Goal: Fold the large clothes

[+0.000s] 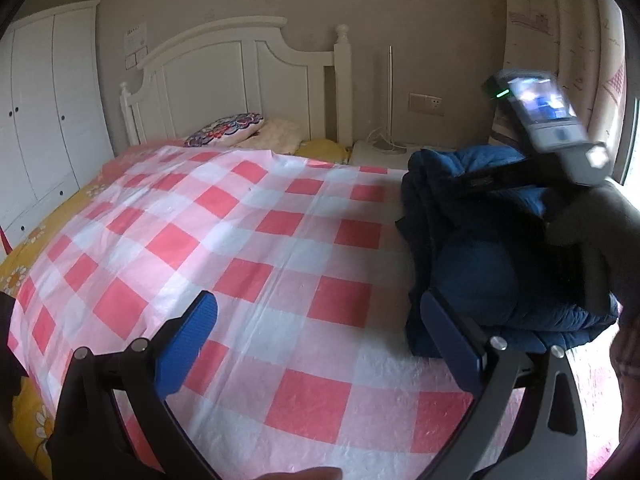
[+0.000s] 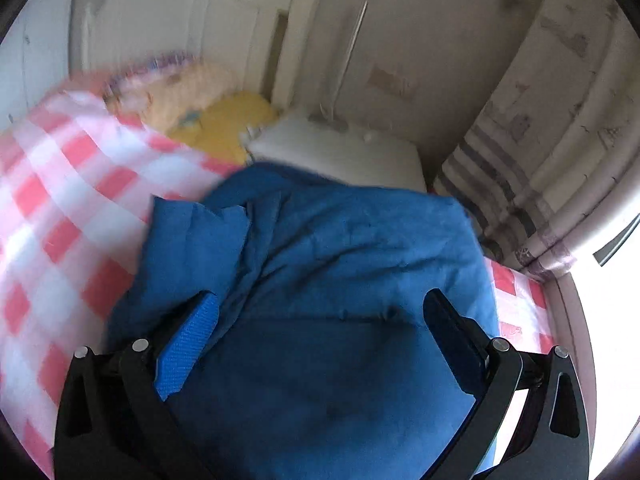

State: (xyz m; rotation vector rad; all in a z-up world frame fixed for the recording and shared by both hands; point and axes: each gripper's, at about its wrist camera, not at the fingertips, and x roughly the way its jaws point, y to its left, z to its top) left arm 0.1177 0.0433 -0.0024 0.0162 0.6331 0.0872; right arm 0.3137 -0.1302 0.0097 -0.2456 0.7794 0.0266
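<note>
Blue jacket [image 1: 476, 280]: padded quilted cloth, matt, with a soft puffy surface and stitched seams; in the right wrist view [image 2: 320, 280] it reads as a brushed, slightly creased fabric. Checked cover [image 1: 260, 240] on the bed: thin red-and-white sheet with a crinkled texture and faint sheen, plastic-like, with straight fold creases. Left gripper [image 1: 320, 344]: matt black rigid arms, apparently plastic, with bright metal pins at the joints; finger pads [image 1: 188, 344] are blue, ribbed and rubbery. Right gripper [image 2: 320, 344]: same finish. Headboard [image 1: 224, 68], far: painted white wood, smooth, semi-gloss. Wardrobe [image 1: 44, 112], far left: smooth white painted panels. Curtain [image 1: 580, 40], far right: matt printed cloth.
</note>
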